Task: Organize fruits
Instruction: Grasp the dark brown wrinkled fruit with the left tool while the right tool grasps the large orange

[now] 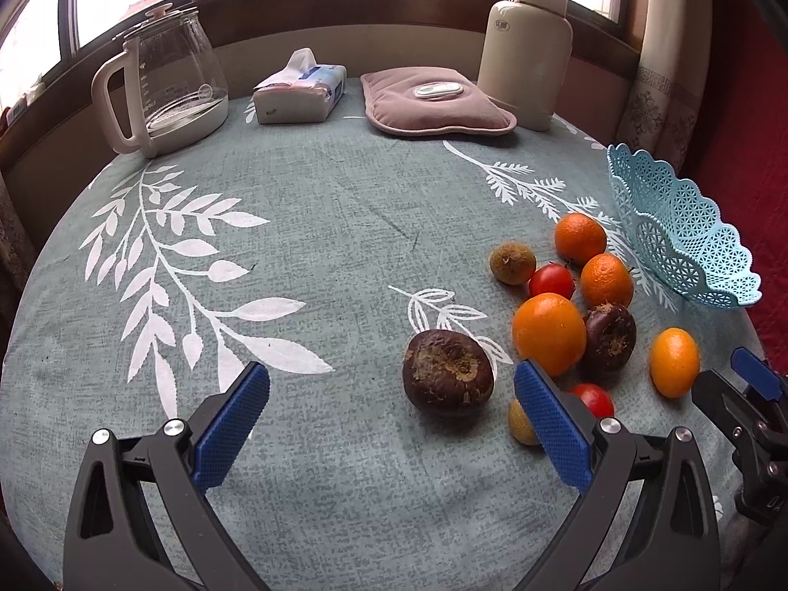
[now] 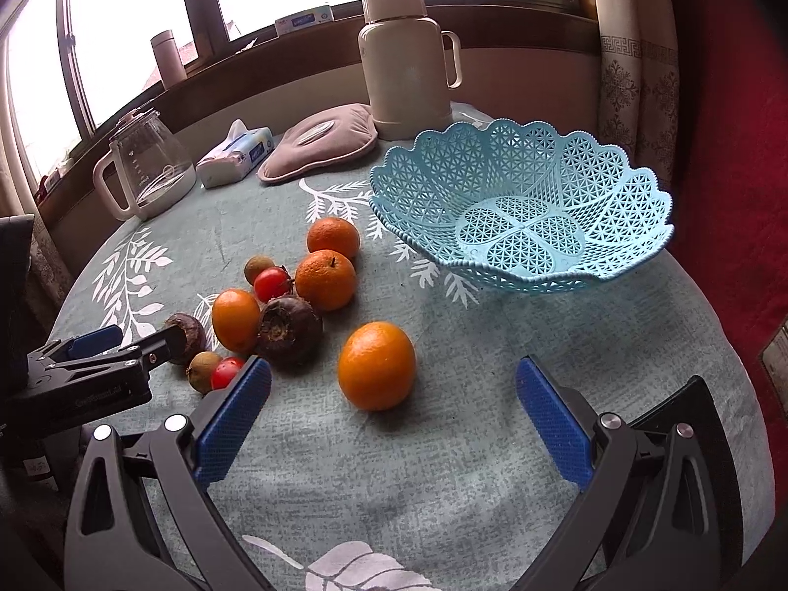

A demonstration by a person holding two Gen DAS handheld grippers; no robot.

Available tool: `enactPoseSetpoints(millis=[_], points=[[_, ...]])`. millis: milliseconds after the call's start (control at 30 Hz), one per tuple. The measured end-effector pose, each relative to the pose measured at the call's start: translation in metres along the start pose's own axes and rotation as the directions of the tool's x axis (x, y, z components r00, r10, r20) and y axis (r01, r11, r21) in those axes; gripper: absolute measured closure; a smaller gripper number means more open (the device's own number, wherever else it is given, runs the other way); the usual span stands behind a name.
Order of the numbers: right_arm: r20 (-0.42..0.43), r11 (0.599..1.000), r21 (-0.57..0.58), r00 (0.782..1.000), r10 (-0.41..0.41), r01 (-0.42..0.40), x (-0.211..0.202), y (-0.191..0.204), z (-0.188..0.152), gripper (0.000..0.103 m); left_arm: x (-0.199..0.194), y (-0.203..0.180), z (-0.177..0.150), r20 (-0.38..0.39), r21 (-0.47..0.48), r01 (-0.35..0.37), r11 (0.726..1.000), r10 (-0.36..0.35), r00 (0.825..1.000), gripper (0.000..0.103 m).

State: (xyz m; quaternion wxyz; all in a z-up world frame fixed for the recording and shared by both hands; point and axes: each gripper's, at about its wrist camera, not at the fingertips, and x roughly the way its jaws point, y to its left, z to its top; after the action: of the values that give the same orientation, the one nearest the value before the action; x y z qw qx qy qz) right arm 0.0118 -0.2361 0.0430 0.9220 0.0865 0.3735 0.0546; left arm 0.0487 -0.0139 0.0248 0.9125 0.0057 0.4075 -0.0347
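Observation:
A light blue lattice basket (image 2: 581, 167) stands empty at the right of the table; it also shows in the left wrist view (image 1: 689, 226). Several fruits lie loose left of it: oranges, red tomatoes, small brown fruits and dark purple fruits. My left gripper (image 1: 391, 394) is open, with a dark purple fruit (image 1: 447, 372) between its fingers. My right gripper (image 2: 393, 391) is open, with an orange (image 2: 377, 365) on the cloth between its fingers. The left gripper also shows in the right wrist view (image 2: 143, 340), and the right gripper's tip in the left wrist view (image 1: 753, 379).
At the back of the table stand a glass kettle (image 1: 167, 83), a tissue pack (image 1: 298, 91), a pink pad (image 1: 433, 103) and a cream thermos (image 1: 527, 44). A window sill runs behind. A red surface (image 2: 729, 197) lies right of the table edge.

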Motion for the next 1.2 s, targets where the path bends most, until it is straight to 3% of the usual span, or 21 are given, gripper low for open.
enactPoseSetpoints(millis=[200, 400, 700, 867, 1033, 1200], points=[[-0.022, 1.0, -0.002, 1.0, 0.0, 0.0, 0.008, 0.001, 0.002, 0.002, 0.01, -0.006, 0.003, -0.021, 0.012, 0.011, 1.0, -0.01, 1.0, 0.005], [-0.038, 1.0, -0.009, 0.999, 0.001, -0.002, 0.012, 0.003, 0.003, 0.002, 0.019, -0.004, 0.006, -0.052, -0.017, 0.053, 0.998, -0.054, 0.997, 0.016], [-0.051, 1.0, -0.015, 0.999, 0.004, -0.005, 0.015, 0.005, 0.003, 0.007, 0.022, -0.007, 0.004, -0.054, 0.004, 0.046, 0.999, -0.045, 0.997, 0.025], [-0.054, 1.0, -0.017, 0.999, 0.005, -0.006, 0.015, 0.005, 0.003, 0.01, 0.019, -0.008, 0.003, -0.044, 0.016, 0.05, 0.999, -0.049, 0.998, 0.038], [-0.065, 1.0, -0.018, 0.998, 0.005, -0.006, 0.018, 0.006, 0.004, 0.017, 0.014, -0.012, 0.0, -0.034, 0.022, 0.101, 0.995, -0.1, 0.994, 0.06], [-0.079, 1.0, -0.015, 0.997, 0.003, -0.004, 0.021, 0.007, 0.006, 0.023, 0.01, -0.008, -0.002, -0.025, -0.002, 0.117, 0.993, -0.117, 0.993, 0.061]])
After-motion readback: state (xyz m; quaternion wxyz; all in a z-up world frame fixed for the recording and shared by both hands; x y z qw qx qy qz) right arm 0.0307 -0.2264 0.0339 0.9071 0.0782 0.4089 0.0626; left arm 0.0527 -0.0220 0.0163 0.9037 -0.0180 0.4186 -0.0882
